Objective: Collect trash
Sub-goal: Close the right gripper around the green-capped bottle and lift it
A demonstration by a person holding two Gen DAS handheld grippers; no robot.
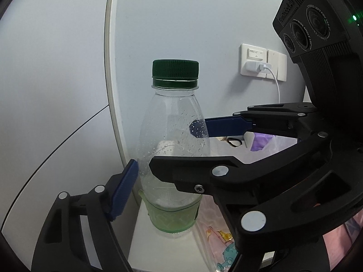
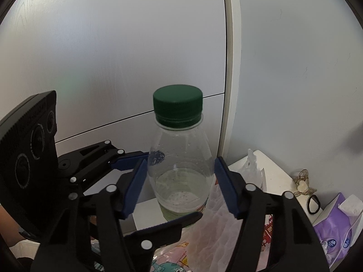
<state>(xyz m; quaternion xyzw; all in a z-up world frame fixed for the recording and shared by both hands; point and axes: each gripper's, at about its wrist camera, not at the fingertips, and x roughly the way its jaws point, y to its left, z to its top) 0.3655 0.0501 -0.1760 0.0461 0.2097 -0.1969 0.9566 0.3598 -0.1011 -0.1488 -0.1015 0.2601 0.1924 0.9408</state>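
On the white ledge (image 1: 145, 244), the green-capped bottle (image 1: 172, 117), label (image 1: 172, 217) unreadable, stands inside left gripper (image 1: 179, 174) and right gripper (image 2: 179, 176); pinching unclear.

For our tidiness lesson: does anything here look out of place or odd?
Yes. Both the left gripper and right gripper bracket the same upright bottle, their fingers crossing around it, which looks redundant. The bottle holds a little liquid under its cap, and wrappers lie loose beside it.
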